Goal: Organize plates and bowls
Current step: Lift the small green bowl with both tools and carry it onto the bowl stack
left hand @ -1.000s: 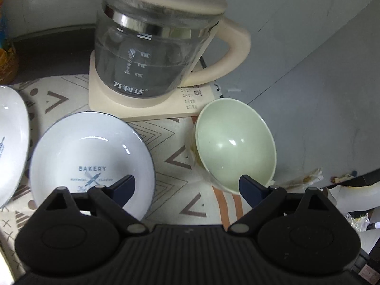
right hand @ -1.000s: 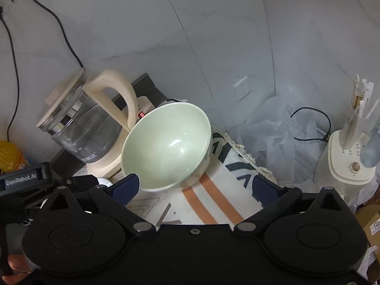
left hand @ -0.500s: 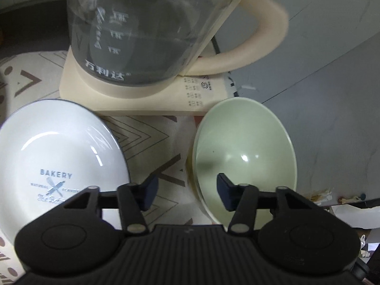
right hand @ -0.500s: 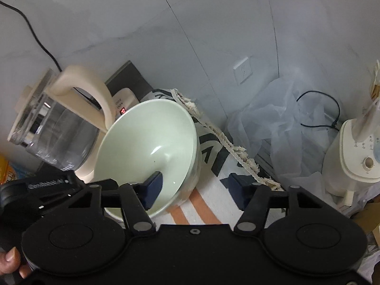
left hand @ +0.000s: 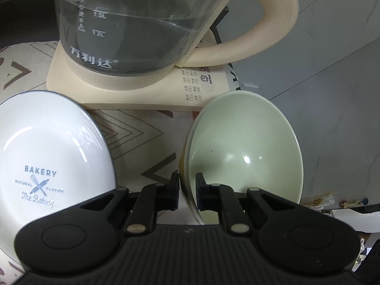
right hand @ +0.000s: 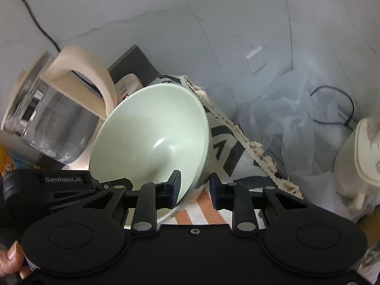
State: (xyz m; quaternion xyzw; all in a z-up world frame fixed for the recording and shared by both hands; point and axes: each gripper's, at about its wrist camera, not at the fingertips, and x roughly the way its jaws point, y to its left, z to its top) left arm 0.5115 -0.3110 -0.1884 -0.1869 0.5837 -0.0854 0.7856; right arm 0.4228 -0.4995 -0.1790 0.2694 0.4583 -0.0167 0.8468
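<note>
A pale green bowl (left hand: 244, 152) stands on the patterned cloth in front of the kettle base. My left gripper (left hand: 187, 190) is shut on the bowl's near left rim, one finger inside and one outside. In the right wrist view the same green bowl (right hand: 152, 137) looks tilted. My right gripper (right hand: 194, 186) straddles its right rim with narrowed jaws, and a gap still shows beside the outer finger. A white plate printed BAKERY (left hand: 45, 156) lies to the left of the bowl.
A glass kettle with a cream handle (left hand: 133, 23) stands on its cream base just behind the bowl and plate. The grey wall (right hand: 190, 23) is close behind. Crumpled plastic sheet (right hand: 296, 109) and a cream appliance (right hand: 365, 156) lie to the right, past the cloth's frayed edge.
Both grippers moved in onto the green bowl and narrowed their jaws over its rim, the left on the left side, the right on the right side. The bowl has tilted slightly.
</note>
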